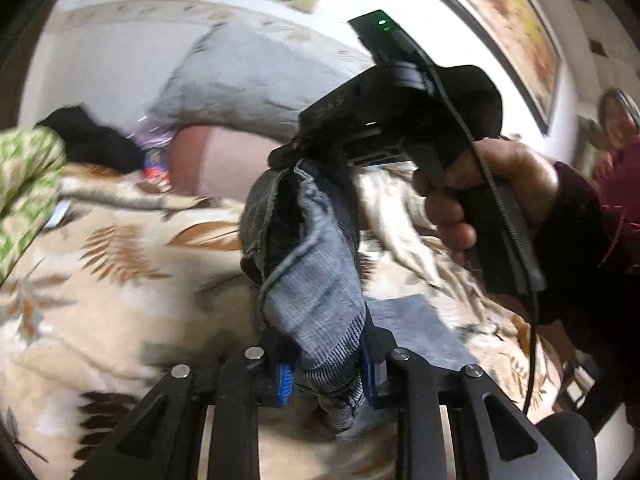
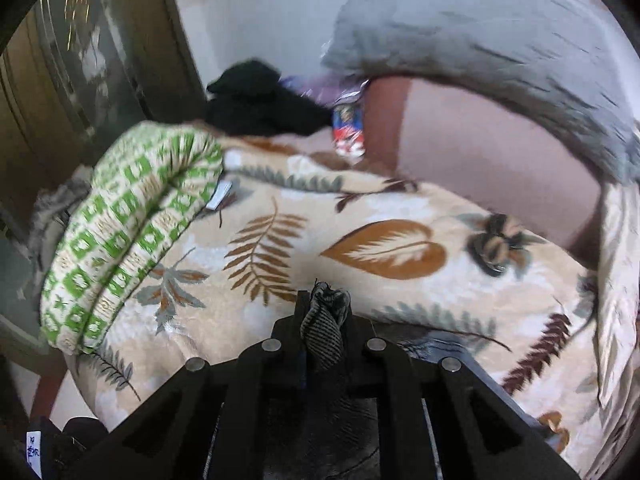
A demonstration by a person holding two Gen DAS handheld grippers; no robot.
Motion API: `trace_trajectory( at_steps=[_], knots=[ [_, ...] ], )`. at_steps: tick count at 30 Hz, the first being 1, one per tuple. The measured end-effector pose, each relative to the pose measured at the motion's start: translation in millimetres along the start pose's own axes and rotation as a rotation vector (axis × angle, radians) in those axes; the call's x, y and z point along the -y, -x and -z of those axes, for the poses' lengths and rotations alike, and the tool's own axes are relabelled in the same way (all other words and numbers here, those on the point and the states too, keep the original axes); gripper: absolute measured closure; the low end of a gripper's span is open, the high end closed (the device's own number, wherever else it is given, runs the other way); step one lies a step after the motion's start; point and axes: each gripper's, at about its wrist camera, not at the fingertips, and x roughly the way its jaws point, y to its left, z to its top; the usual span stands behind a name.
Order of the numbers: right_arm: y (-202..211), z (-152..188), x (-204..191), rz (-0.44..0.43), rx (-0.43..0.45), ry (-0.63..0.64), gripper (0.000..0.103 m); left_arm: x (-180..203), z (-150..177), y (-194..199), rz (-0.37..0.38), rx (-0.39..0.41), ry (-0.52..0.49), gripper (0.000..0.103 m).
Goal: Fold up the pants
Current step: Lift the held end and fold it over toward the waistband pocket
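Left claw (image 1: 326, 376): jaws clamped on a bunched band of the pants (image 1: 316, 280), blue pads (image 1: 285, 384) pressing the cloth from both sides. Pants = grey-blue striped fabric, lifted clear of the bed, strung upward from left claw to right claw (image 1: 286, 156), which pinches the other end w/ jaws together on the cloth. Part of the garment also lies flat on the bed just behind the left claw.

Right claw, own view (image 2: 324, 320): jaws closed tight on a small tuft of the striped pants (image 2: 323, 338); tuft sticks up between the fingertips. Rest of garment hidden under the device.

Hand pose: right hand (image 1: 492, 196) wrapped around the device's handle, fingers curled, dark red sleeve (image 1: 584, 240) at the wrist; black cable (image 1: 516, 240) runs down along the handle. Device tilts down toward the pants, green light (image 1: 382, 23) on its top. Left hand not visible.

Surroundings: bed w/ cream leaf-print blanket (image 2: 380, 248). Green-and-white patterned quilt (image 2: 128, 224) rolled at its left edge. Black garment (image 2: 260, 100) farther back, beside a small red-blue packet (image 2: 348, 132); contents cannot be told. Grey pillow (image 2: 480, 28) rests over a pink pillow (image 2: 480, 148). Framed picture (image 1: 508, 24) on wall. Both views motion-blurred.
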Motion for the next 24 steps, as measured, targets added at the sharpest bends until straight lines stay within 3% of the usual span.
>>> trace_trajectory(
  at_steps=[4,11,15,20,23,24],
  knots=[
    [39,24,53,-0.005,0.054,-0.055,0.092,43,-3,-25,0.083,-0.054,0.021,0.076],
    [80,86,174,-0.041,0.13,-0.243,0.092,132,-2,-87,0.137,-0.142,-0.119,0.076],
    [79,121,231,-0.054,0.143,-0.327,0.092,175,19,-133,0.129,-0.224,-0.19,0.076],
    [56,166,284,-0.084,0.118,-0.442,0.092,192,52,-174,0.098,-0.327,-0.241,0.075],
    [38,190,308,-0.112,0.111,-0.51,0.091,197,64,-185,0.086,-0.337,-0.284,0.072],
    [34,196,314,-0.128,0.116,-0.53,0.09,201,67,-186,0.09,-0.332,-0.308,0.067]
  ],
)
